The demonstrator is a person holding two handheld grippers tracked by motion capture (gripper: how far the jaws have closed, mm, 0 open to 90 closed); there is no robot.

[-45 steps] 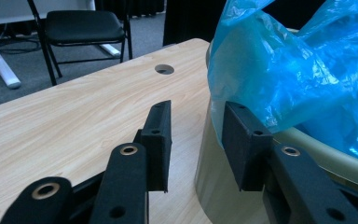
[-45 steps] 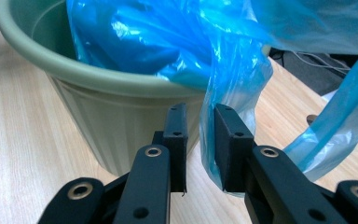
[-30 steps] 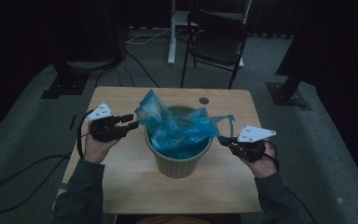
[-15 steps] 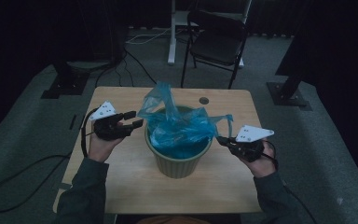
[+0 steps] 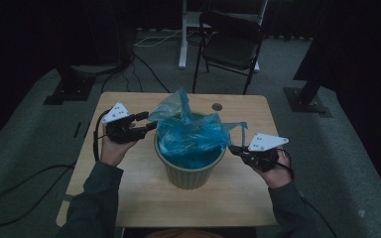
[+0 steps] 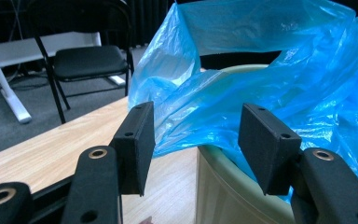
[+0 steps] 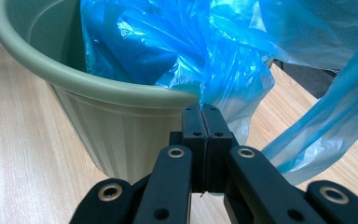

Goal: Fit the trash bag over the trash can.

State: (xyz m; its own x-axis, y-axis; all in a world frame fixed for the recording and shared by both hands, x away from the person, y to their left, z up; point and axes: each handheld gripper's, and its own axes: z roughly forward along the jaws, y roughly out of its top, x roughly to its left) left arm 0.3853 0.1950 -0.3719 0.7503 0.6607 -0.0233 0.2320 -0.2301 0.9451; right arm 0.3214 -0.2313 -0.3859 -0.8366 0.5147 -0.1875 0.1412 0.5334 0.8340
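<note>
A green ribbed bin point(image 5: 188, 173) stands mid-table with a crumpled blue plastic bag point(image 5: 193, 136) in it, flaps sticking up above the rim. My left gripper point(image 5: 148, 122) is level at the bin's left rim. Its jaws have just been opening. In the left gripper view it point(image 6: 196, 140) stands open, with the bag point(image 6: 261, 70) just beyond the pads and untouched. My right gripper point(image 5: 232, 148) is at the bin's right side. In the right gripper view it point(image 7: 203, 112) is shut on a fold of the bag point(image 7: 177, 42) hanging over the bin point(image 7: 98, 121).
The wooden table point(image 5: 144, 198) has a round cable hole point(image 5: 217, 106) at its far side. A black folding chair point(image 5: 233, 47) and a white desk leg point(image 5: 182, 34) stand beyond it. Cables and dark stand bases point(image 5: 307, 101) lie on the grey floor.
The left gripper's jaws have spread wider and let go of the bag's left flap, which has sprung upright. The left hand shifted slightly. The right gripper has not moved.
</note>
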